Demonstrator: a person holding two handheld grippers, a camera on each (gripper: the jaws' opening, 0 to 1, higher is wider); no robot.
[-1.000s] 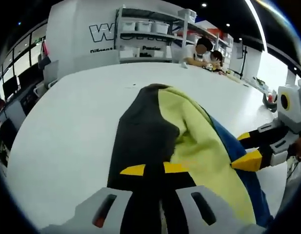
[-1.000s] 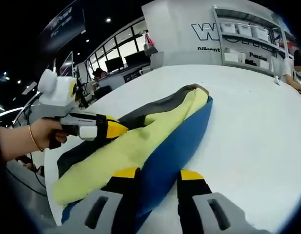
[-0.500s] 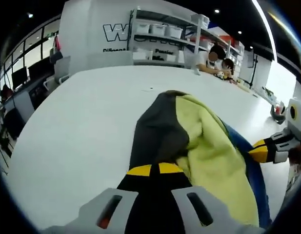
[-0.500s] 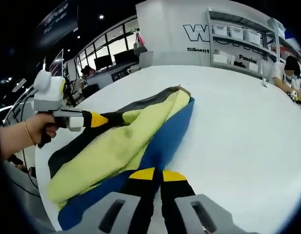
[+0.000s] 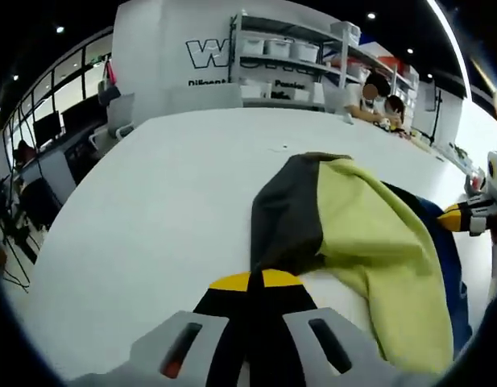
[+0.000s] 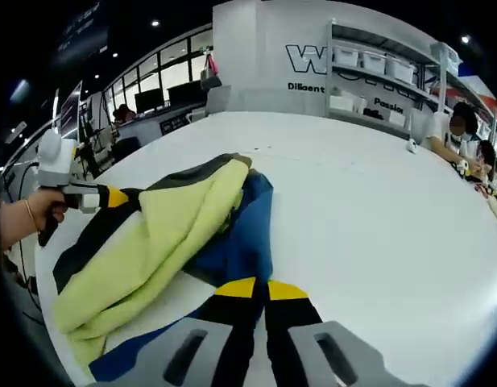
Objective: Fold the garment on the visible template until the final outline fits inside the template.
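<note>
Both tongs are clenched on the garment [image 5: 345, 218], left gripper [image 5: 250, 280] on its dark edge, right gripper [image 6: 253, 289] on its blue edge, mid-fold on the white table [image 6: 377, 210]; next, I judge, carry both edges toward twelve o'clock.

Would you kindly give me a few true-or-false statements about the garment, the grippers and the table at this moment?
1. The left gripper is shut on the garment's dark panel. True.
2. The right gripper stands wide open above the cloth. False: its jaws are closed on the blue part.
3. The garment lies on a white table. True.
4. The garment is all one colour. False: it shows dark grey, yellow-green and blue.
</note>
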